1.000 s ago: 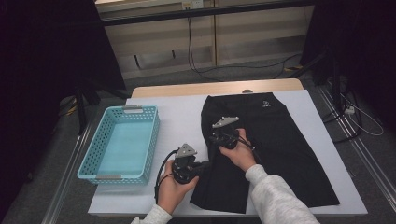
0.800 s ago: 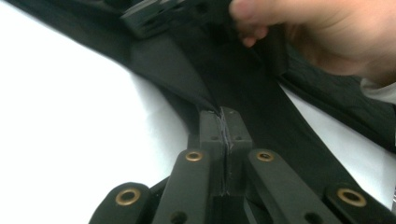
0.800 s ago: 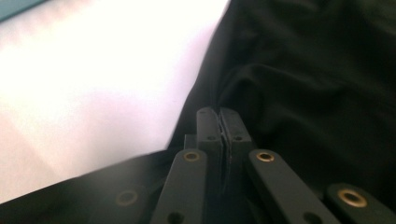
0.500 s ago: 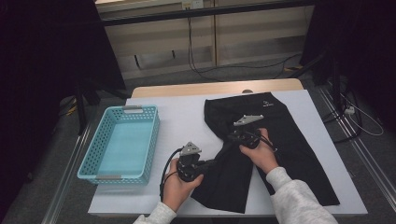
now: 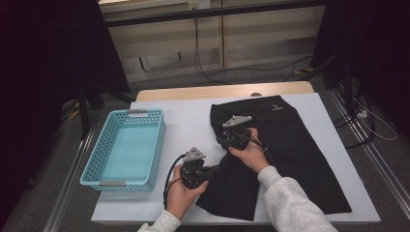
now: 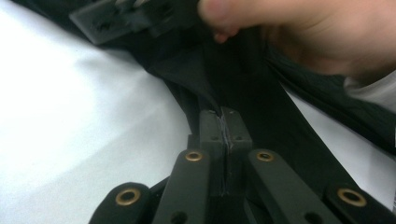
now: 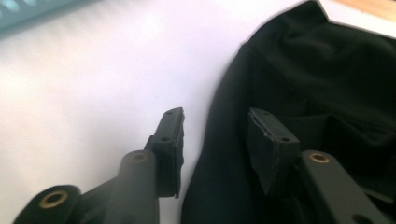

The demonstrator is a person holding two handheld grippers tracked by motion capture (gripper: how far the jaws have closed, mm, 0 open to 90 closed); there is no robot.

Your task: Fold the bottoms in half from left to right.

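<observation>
A black garment (image 5: 300, 145) lies spread on the white table (image 5: 183, 121), its lower left part bunched toward my hands. My left gripper (image 5: 215, 170) is shut on a fold of that fabric (image 6: 261, 107), and its pads (image 6: 212, 126) meet with the cloth pinched between them. My right gripper (image 5: 222, 141) hovers at the garment's left edge (image 7: 327, 70). Its jaws have just been opening. The right gripper (image 7: 215, 123) stands open, with the cloth's edge lying below the gap and neither pad pressing on it. The right hand (image 6: 327, 32) is close ahead of the left gripper.
A light blue plastic basket (image 5: 157, 140) with nothing in it stands on the table's left side. Bare white table lies between basket and garment. Cables and dark stands sit on the floor beyond the table and to its right.
My right hand swung right over the garment, then came back left, and the cloth's left part shifted with it. The left hand kept still.
</observation>
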